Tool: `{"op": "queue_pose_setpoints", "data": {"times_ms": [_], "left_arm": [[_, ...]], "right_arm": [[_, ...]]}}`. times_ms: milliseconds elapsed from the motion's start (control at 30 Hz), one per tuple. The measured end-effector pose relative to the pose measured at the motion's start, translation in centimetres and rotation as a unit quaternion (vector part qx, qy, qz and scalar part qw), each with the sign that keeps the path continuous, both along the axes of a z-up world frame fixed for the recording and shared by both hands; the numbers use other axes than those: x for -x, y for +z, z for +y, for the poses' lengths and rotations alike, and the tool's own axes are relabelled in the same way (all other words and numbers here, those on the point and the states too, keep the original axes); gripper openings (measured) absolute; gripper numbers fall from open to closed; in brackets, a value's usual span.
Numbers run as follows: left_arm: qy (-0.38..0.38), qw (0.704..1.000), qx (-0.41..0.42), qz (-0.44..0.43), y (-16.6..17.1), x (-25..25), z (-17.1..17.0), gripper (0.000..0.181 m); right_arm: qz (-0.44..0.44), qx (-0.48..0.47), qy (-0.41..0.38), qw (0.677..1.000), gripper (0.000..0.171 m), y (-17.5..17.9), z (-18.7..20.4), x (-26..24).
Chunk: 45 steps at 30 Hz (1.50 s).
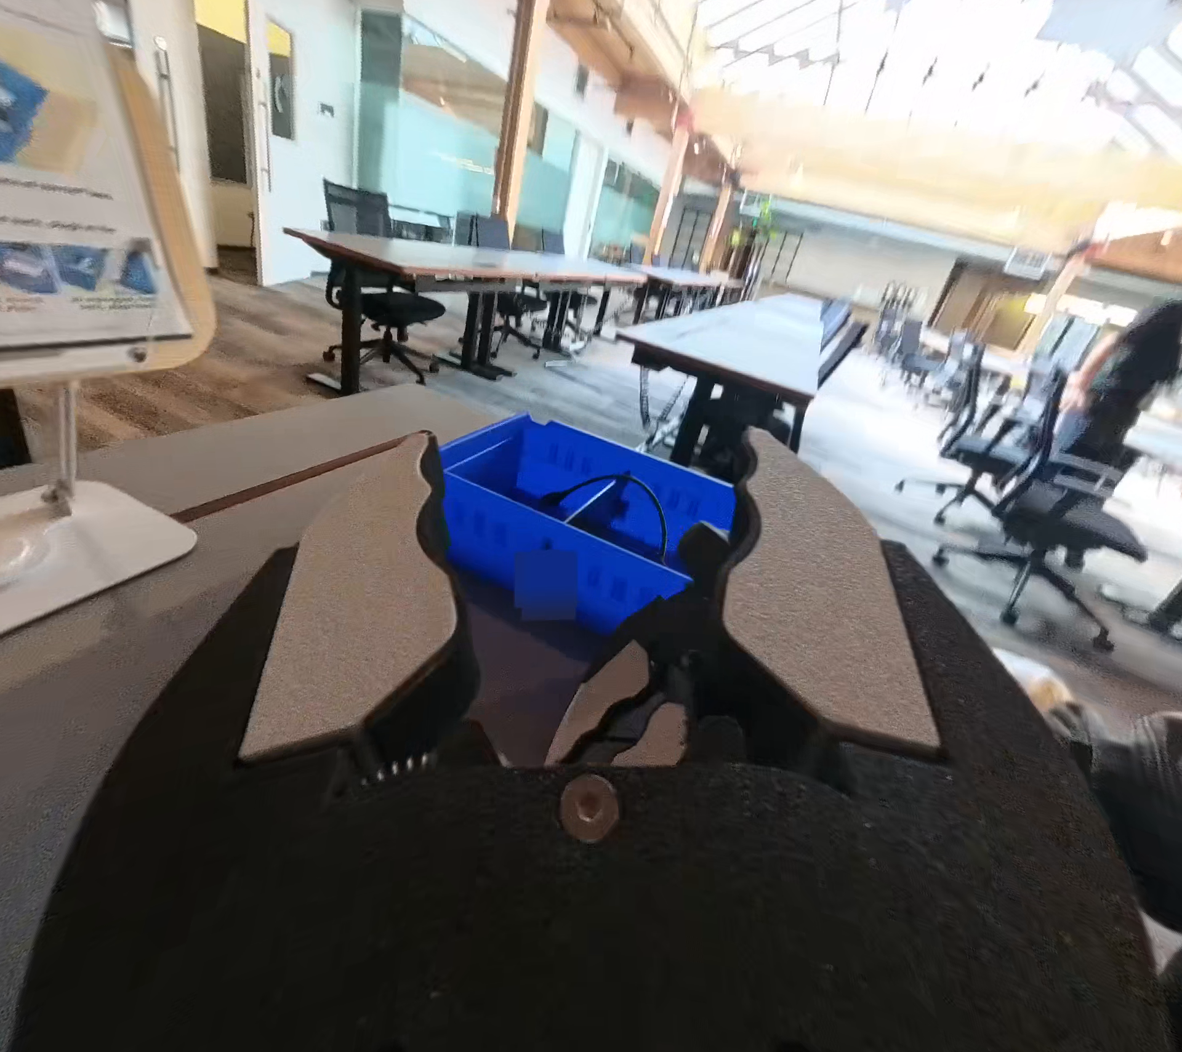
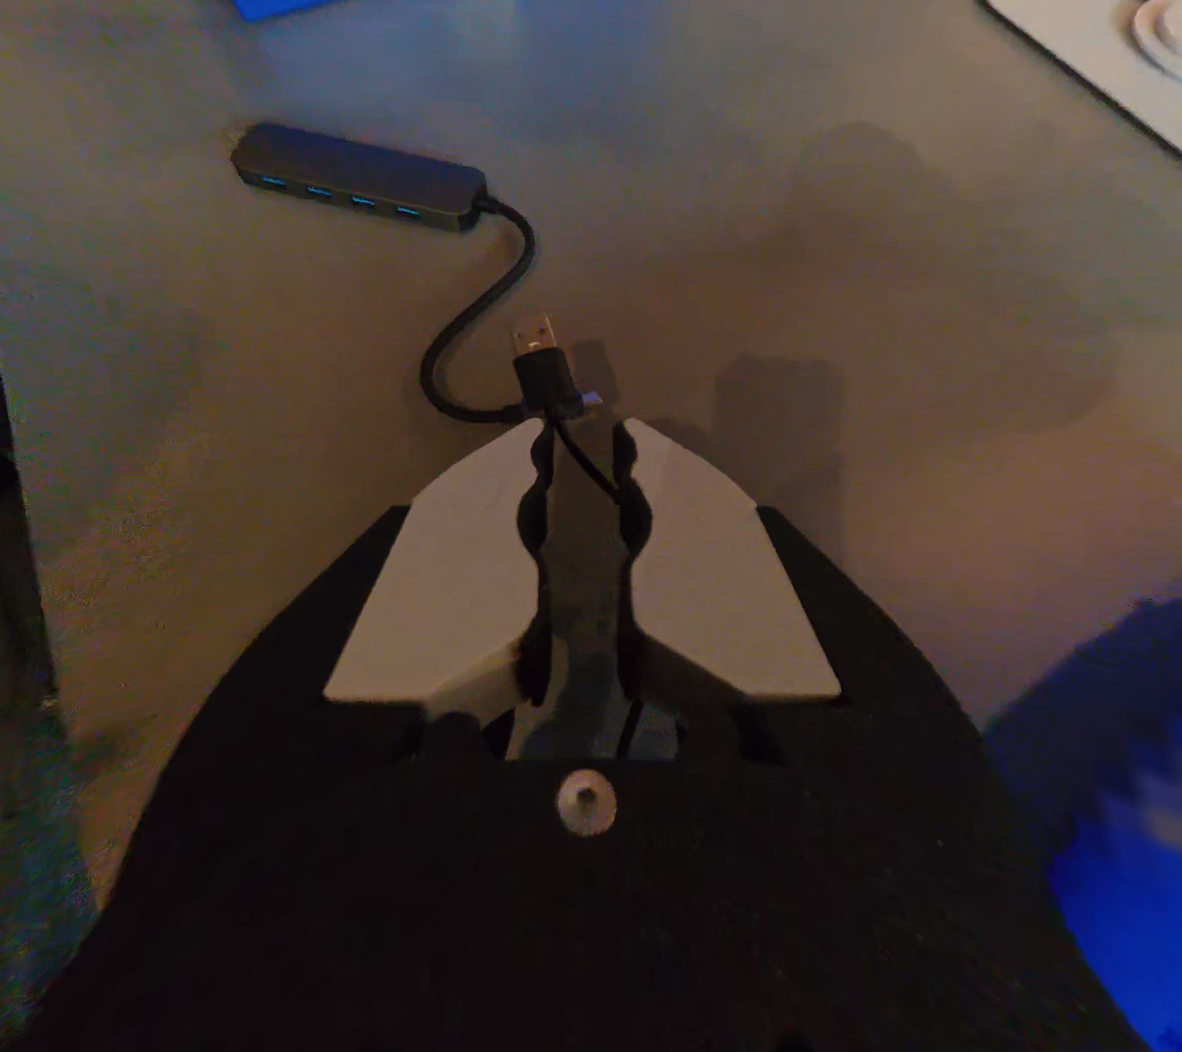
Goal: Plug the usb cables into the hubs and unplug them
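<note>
with right gripper [image 2: 579, 420] pinched on usb plug [image 2: 543, 366], i'm at insertion step; next: align to hub [image 2: 358, 176] port. left gripper [image 1: 591, 516] wide open, holding nothing, above blue bin [image 1: 575, 500].

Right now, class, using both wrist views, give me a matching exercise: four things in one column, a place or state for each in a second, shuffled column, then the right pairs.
Things:
1. USB hub
2. USB plug
3. blue bin
4. left gripper

Places or states:
A. held at the right gripper's fingertips, metal end pointing away
B. open, nothing between its fingers
C. lying flat on the table, four ports showing unplugged
D. divided inside, a black cable in it

Pairs: 1-C, 2-A, 3-D, 4-B
</note>
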<state>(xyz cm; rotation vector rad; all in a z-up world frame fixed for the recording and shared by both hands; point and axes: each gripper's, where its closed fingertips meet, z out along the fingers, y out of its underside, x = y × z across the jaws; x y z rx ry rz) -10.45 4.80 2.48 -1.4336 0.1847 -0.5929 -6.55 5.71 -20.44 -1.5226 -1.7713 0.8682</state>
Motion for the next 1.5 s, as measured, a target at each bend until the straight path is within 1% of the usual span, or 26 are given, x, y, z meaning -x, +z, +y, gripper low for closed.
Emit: {"op": "queue_pose_setpoints", "data": {"times_ms": [100,133,200,233,333,433,500,600,700,800,933,967,1000,1100,1133,1200,1267,1367,1433,1500], "left_arm": [[0.034,0.998,-0.025,-0.047,-1.0,3.2,-1.2,0.082],[0.042,0.998,-0.029,-0.048,-1.3,3.7,-1.7,0.077],[0.052,0.997,-0.046,-0.034,-1.7,4.0,-3.1,0.071],[0.06,0.997,-0.054,-0.018,-1.9,3.9,-3.7,0.069],[0.102,0.992,-0.055,0.047,-3.3,3.9,-4.9,0.07],[0.135,0.982,-0.066,0.115,-4.0,4.0,-5.4,0.063],[0.14,0.977,-0.059,0.153,-4.7,4.2,-5.4,0.06],[0.139,0.973,-0.038,0.182,-6.1,4.6,-5.0,0.057],[0.153,0.968,-0.018,0.199,-7.1,5.2,-4.5,0.055],[0.167,0.961,-0.006,0.222,-7.6,5.7,-4.3,0.054],[0.189,0.948,-0.009,0.256,-7.7,6.2,-4.4,0.049],[0.187,0.949,-0.012,0.255,-7.7,6.0,-4.5,0.047],[0.175,0.951,-0.014,0.254,-7.9,5.5,-4.4,0.045],[0.094,0.957,-0.005,0.274,-10.3,3.1,-4.1,0.045],[0.066,0.958,-0.01,0.279,-11.0,2.2,-4.1,0.045],[0.017,0.959,-0.047,0.278,-11.6,0.5,-4.3,0.046],[0.006,0.957,-0.091,0.274,-11.3,-0.4,-4.5,0.047],[-0.017,0.95,-0.126,0.284,-11.1,-1.6,-4.9,0.047],[-0.034,0.944,-0.141,0.298,-11.2,-2.3,-5.2,0.047],[-0.053,0.938,-0.155,0.304,-11.2,-3.0,-5.7,0.046]], "right_arm": [[0.032,-0.022,0.003,0.999,0.022,1.2,0.1,0.2],[0.046,-0.027,0.001,0.999,0.025,1.7,0.2,0.2],[0.07,-0.034,0.001,0.997,0.036,2.9,0.2,0.2],[0.082,-0.037,0.001,0.996,0.04,3.6,0.2,0.3],[0.122,-0.055,0.007,0.991,0.042,5.5,0.1,0.3],[0.147,-0.088,0.004,0.985,0.045,7.3,0.4,0.0],[0.156,-0.102,0.0,0.982,0.045,8.2,0.9,-0.4],[0.172,-0.089,0.026,0.981,0.046,9.1,0.5,-0.9],[0.149,-0.115,0.079,0.979,0.045,8.7,-0.3,-1.4],[0.087,-0.173,0.126,0.973,0.043,7.8,-1.2,-1.7],[-0.006,-0.287,0.189,0.939,0.04,6.4,-1.5,-1.9],[-0.012,-0.299,0.192,0.935,0.032,6.5,-1.5,-1.7],[-0.005,-0.303,0.188,0.934,0.02,7.0,-1.5,-1.4],[0.027,-0.303,0.164,0.939,0.004,8.7,-1.2,-0.6],[0.035,-0.301,0.155,0.94,0.002,9.0,-1.0,-0.5],[0.043,-0.277,0.154,0.947,0.002,9.2,-1.3,-0.6],[0.051,-0.24,0.165,0.955,0.002,9.1,-2.0,-0.7],[0.048,-0.17,0.205,0.963,0.001,8.9,-3.5,-1.0],[0.031,-0.119,0.239,0.963,0.001,8.9,-4.4,-1.4],[0.001,-0.043,0.28,0.959,0.001,8.9,-5.5,-2.1]]}}
